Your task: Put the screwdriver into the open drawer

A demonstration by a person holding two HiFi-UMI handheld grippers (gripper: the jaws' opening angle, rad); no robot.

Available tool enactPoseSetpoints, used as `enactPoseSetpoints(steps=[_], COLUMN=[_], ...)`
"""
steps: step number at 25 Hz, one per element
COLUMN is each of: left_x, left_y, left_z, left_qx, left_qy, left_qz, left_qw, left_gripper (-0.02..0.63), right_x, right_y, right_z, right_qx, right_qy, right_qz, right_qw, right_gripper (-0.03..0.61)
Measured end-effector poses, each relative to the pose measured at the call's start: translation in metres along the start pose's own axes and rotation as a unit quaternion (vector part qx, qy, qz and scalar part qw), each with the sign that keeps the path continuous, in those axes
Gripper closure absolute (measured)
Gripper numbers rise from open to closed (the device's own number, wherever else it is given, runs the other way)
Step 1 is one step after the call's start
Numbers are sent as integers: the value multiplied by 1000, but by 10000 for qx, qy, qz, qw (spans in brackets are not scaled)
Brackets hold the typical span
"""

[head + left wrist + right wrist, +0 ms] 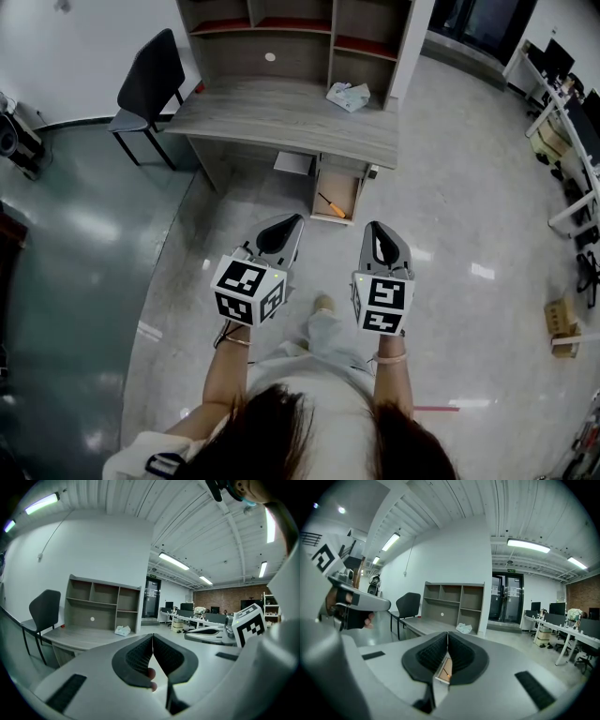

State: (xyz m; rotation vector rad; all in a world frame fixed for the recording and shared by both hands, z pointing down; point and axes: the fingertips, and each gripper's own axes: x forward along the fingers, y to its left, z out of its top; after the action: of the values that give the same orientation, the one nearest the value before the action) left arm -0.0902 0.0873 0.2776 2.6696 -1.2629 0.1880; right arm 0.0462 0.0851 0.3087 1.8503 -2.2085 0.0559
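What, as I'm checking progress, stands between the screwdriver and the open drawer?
Nothing visible: the screwdriver lies inside the open drawer, under the desk. The left gripper and right gripper are shut and empty.

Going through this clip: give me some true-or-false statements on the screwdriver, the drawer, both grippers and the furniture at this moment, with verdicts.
1. The screwdriver lies inside the open drawer. True.
2. The left gripper is shut on the screwdriver. False: its jaws are together with nothing between them.
3. The right gripper has its jaws together and holds nothing. True.
4. In the head view the chair stands at the right end of the desk. False: it stands at the left end.
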Motion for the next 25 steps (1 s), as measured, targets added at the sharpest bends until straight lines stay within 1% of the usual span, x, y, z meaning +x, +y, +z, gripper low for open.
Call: enactPoseSetpoints(steps=[12, 25], left_x=[-25, -43], left_y=[-8, -12], left_z=[-4, -8], left_qx=[61, 77], left_qy=[-31, -69], left_qz=[46, 32], left_qw=[10000, 9999], left_gripper=[597, 597], right_x=[-26, -40], right_y=[9, 21], right_z=[2, 4], right_qx=[-76, -80], right_qy=[-55, -143], right_qz=[-73, -122], right_qw=[9999, 9998], right_gripper=[551, 551])
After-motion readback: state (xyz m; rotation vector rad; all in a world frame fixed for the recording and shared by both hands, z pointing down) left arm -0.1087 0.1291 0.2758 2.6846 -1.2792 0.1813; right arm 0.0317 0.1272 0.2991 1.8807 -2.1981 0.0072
